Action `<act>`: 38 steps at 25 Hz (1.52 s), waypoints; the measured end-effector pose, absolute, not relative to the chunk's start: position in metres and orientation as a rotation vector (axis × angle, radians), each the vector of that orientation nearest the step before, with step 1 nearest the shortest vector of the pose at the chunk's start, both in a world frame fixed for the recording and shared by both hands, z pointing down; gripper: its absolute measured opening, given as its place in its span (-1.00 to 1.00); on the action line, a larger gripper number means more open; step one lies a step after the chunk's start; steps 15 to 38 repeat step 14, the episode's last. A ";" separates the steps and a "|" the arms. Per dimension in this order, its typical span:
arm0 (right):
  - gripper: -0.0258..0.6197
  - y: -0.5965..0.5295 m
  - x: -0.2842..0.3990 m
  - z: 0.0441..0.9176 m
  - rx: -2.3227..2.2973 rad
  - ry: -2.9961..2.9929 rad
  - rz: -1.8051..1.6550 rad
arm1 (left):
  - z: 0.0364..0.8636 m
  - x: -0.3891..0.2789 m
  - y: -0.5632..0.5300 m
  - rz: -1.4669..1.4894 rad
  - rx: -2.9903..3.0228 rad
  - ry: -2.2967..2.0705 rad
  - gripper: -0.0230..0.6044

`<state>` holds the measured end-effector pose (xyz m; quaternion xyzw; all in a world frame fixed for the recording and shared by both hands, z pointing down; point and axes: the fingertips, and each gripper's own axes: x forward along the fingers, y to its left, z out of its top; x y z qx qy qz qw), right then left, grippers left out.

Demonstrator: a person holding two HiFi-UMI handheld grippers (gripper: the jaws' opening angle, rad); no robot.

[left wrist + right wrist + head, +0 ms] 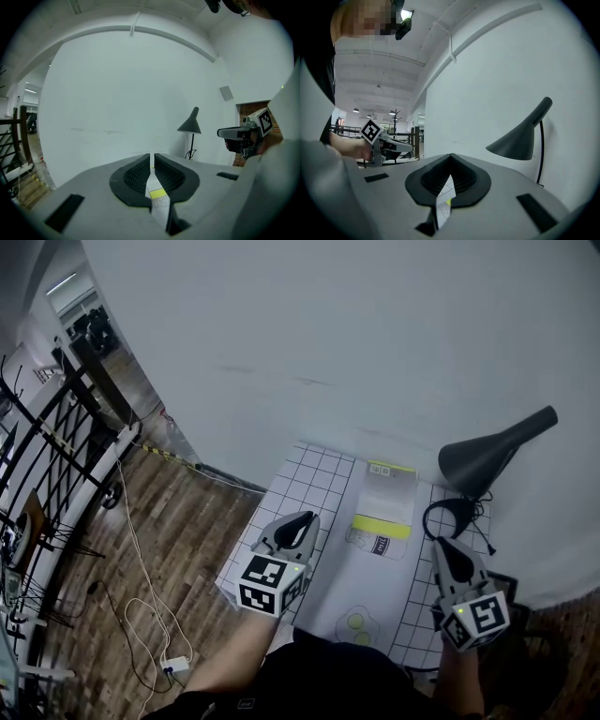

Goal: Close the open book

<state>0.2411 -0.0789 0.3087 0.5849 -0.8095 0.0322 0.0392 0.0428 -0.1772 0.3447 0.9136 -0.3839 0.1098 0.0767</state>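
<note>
Left hand-held gripper (304,521), ribbed-jawed, hovers beside flat yellow-banded book (386,502).

The book (382,512) lies on the bench (309,484) near its far edge below the wall (328,334), with the lamp (492,456) to its right, the left tool (302,521) on its left, and the right tool (448,547) just before the lamp's cable (450,517).

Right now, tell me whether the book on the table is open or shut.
Looks shut: the book lies flat on the table, showing a single cover with a yellow band, no spread pages.
</note>
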 end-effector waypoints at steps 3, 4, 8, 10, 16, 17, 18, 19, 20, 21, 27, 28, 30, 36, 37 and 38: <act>-0.91 -0.079 0.242 0.310 1.796 -2.486 0.113 | 0.343 0.045 -0.178 0.322 2.741 -1.147 -0.81; -0.91 -0.078 0.242 0.310 1.795 -2.487 0.117 | 0.343 0.045 -0.177 0.322 2.742 -1.145 -0.81; -0.91 -0.076 0.242 0.308 1.796 -2.490 0.111 | 0.342 0.046 -0.177 0.313 2.743 -1.140 -0.81; -0.91 -0.074 0.244 0.308 1.800 -2.488 0.111 | 0.342 0.048 -0.176 0.314 2.745 -1.137 -0.81; -0.91 -0.070 0.246 0.309 1.799 -2.488 0.123 | 0.342 0.052 -0.172 0.315 2.751 -1.130 -0.81; -0.91 -0.070 0.246 0.309 1.799 -2.488 0.123 | 0.342 0.052 -0.172 0.315 2.751 -1.130 -0.81; -0.91 -0.070 0.246 0.309 1.799 -2.488 0.123 | 0.342 0.052 -0.172 0.315 2.751 -1.130 -0.81; -0.91 -0.070 0.246 0.309 1.799 -2.488 0.123 | 0.342 0.052 -0.172 0.315 2.751 -1.130 -0.81; -0.91 -0.070 0.246 0.309 1.799 -2.488 0.123 | 0.342 0.052 -0.172 0.315 2.751 -1.130 -0.81; -0.91 -0.070 0.246 0.309 1.799 -2.488 0.123 | 0.342 0.052 -0.172 0.315 2.751 -1.130 -0.81; -0.91 -0.070 0.246 0.309 1.799 -2.488 0.123 | 0.342 0.052 -0.172 0.315 2.751 -1.130 -0.81; -0.91 -0.070 0.246 0.309 1.799 -2.488 0.123 | 0.342 0.052 -0.172 0.315 2.751 -1.130 -0.81; -0.91 -0.070 0.246 0.309 1.799 -2.488 0.123 | 0.342 0.052 -0.172 0.315 2.751 -1.130 -0.81; -0.91 -0.070 0.246 0.309 1.799 -2.488 0.123 | 0.342 0.052 -0.172 0.315 2.751 -1.130 -0.81; -0.91 -0.070 0.246 0.309 1.799 -2.488 0.123 | 0.342 0.052 -0.172 0.315 2.751 -1.130 -0.81; -0.91 -0.070 0.246 0.309 1.799 -2.488 0.123 | 0.342 0.052 -0.172 0.315 2.751 -1.130 -0.81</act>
